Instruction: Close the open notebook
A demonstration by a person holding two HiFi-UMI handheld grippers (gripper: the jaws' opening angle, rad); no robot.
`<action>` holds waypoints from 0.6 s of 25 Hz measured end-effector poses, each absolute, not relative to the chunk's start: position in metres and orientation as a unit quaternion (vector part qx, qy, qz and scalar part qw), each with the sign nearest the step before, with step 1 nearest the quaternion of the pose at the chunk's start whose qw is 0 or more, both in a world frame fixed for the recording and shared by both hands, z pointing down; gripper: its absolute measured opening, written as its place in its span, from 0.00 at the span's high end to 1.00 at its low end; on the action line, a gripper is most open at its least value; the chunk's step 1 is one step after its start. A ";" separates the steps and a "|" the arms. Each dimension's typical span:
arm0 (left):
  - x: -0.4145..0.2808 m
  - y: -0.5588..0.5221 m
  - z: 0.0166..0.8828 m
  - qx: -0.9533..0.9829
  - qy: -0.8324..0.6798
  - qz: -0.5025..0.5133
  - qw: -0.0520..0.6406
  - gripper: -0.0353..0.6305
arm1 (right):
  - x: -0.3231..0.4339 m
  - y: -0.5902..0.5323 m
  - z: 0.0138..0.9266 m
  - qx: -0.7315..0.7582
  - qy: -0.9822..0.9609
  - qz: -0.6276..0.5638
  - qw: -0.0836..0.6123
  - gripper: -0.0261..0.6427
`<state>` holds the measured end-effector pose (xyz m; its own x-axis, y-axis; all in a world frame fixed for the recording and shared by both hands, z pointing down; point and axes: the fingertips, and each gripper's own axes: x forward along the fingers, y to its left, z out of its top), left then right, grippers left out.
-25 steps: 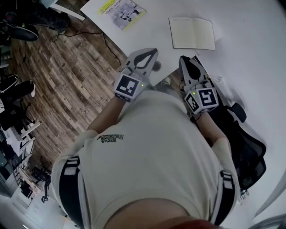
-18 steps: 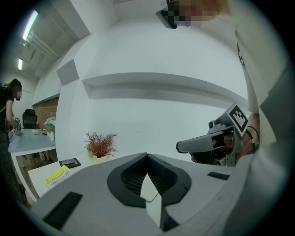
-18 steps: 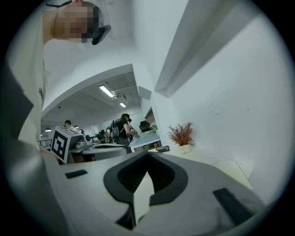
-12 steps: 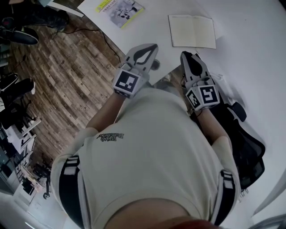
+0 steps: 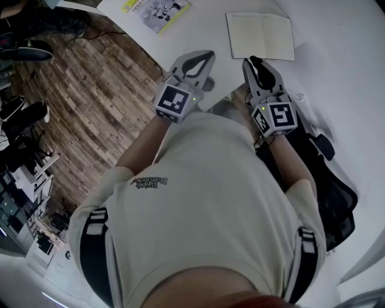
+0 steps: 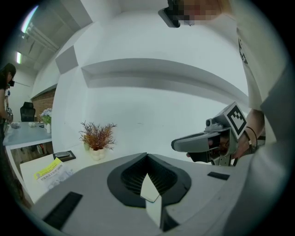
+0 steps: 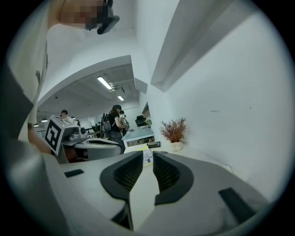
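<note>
One notebook [image 5: 260,36] lies open, cream pages up.

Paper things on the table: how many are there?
2: the open notebook near the table edge, and a yellow-headed leaflet to its left. Others may lie out of view.

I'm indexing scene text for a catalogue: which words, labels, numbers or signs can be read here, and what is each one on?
No text here can be quoted.
Print on the shirt: upside down, too small to read.
Print on the leaflet, yellow heading strip: too small to read.
Pages of the open notebook: no writing can be made out.
Cubes on the left gripper and right gripper: square marker patterns only, no words.
</note>
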<state>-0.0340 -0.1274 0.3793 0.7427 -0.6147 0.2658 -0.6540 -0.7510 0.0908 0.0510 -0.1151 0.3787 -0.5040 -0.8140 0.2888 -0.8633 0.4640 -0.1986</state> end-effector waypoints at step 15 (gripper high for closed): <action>-0.005 -0.155 0.506 0.923 -0.312 0.169 0.149 0.93 | 0.055 -0.143 0.520 0.463 -0.848 0.177 0.189 0.75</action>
<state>-0.0055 -0.1552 0.5059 0.7488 -0.5255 0.4039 -0.6258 -0.7614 0.1695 0.0550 -0.1433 0.5197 -0.4990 -0.7185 0.4846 -0.8522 0.5083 -0.1241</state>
